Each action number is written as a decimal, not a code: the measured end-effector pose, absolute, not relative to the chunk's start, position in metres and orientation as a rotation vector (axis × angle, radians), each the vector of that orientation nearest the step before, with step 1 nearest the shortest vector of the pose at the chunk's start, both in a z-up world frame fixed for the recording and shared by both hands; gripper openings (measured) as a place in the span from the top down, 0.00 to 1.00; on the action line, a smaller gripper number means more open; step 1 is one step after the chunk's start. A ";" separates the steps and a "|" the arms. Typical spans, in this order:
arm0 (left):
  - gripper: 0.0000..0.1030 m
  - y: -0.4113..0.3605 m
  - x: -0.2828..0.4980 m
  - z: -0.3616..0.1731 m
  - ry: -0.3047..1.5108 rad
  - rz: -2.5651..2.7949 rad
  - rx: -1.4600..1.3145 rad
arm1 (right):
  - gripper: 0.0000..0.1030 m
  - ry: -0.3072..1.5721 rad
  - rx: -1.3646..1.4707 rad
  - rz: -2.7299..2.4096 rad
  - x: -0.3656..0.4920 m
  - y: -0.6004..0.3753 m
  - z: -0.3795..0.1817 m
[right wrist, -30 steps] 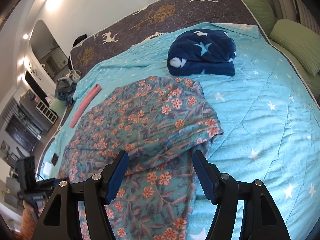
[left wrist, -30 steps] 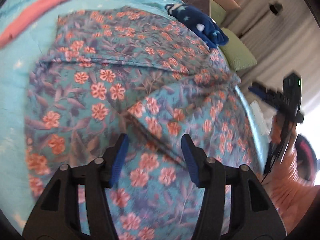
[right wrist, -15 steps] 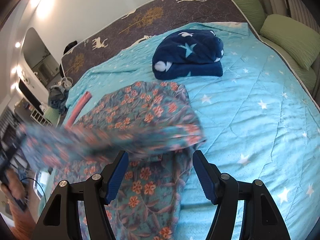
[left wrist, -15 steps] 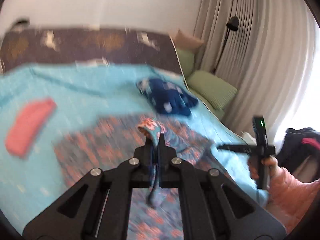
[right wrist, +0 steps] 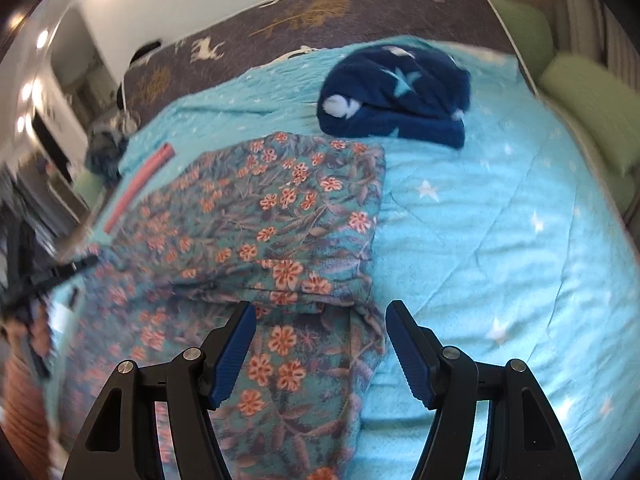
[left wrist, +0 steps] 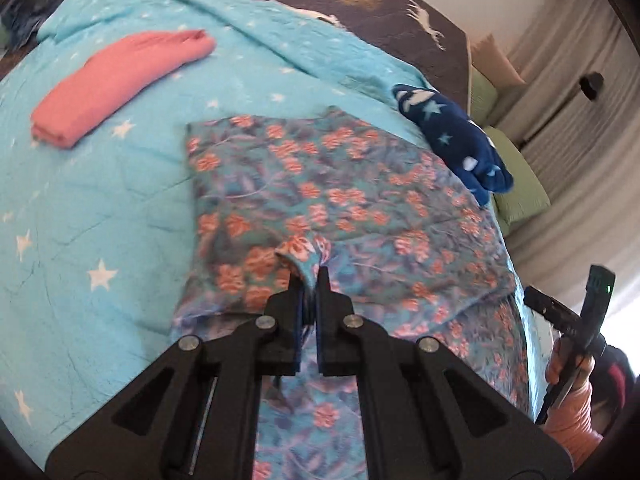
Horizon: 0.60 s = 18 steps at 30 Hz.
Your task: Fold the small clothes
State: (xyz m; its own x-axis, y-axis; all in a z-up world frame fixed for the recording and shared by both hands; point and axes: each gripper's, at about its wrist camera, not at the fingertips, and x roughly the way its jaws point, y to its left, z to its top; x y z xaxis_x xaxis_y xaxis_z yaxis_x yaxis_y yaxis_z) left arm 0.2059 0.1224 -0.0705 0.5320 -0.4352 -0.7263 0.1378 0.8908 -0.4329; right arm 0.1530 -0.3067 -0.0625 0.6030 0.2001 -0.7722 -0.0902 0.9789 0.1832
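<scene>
Two grippers are over the bed [right wrist: 500, 216]: the left gripper [left wrist: 309, 276] is closed on a fold of the floral garment [left wrist: 320, 184], while the right gripper [right wrist: 320, 320] stands open above its near part, holding nothing.

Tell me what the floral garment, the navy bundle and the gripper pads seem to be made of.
Floral garment: thin, matte woven or knit fabric, likely cotton; it creases and drapes limply where the left gripper pinches it. Navy bundle: plush fleece by its fuzzy nap and thick, rounded folds. Right gripper pads: blue, ribbed, probably rubber or soft plastic; the frames around them look like matte black plastic.
</scene>
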 end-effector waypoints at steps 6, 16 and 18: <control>0.95 0.123 0.209 -0.032 0.878 -0.383 -0.336 | 0.64 0.952 -0.038 0.106 0.169 -0.290 -0.080; 0.92 0.139 0.234 -0.029 0.850 -0.308 -0.297 | 0.93 0.969 -0.012 0.005 0.149 -0.316 -0.085; 0.92 0.147 0.242 -0.063 0.963 -0.281 -0.348 | 0.92 0.982 0.027 0.022 0.146 -0.321 -0.089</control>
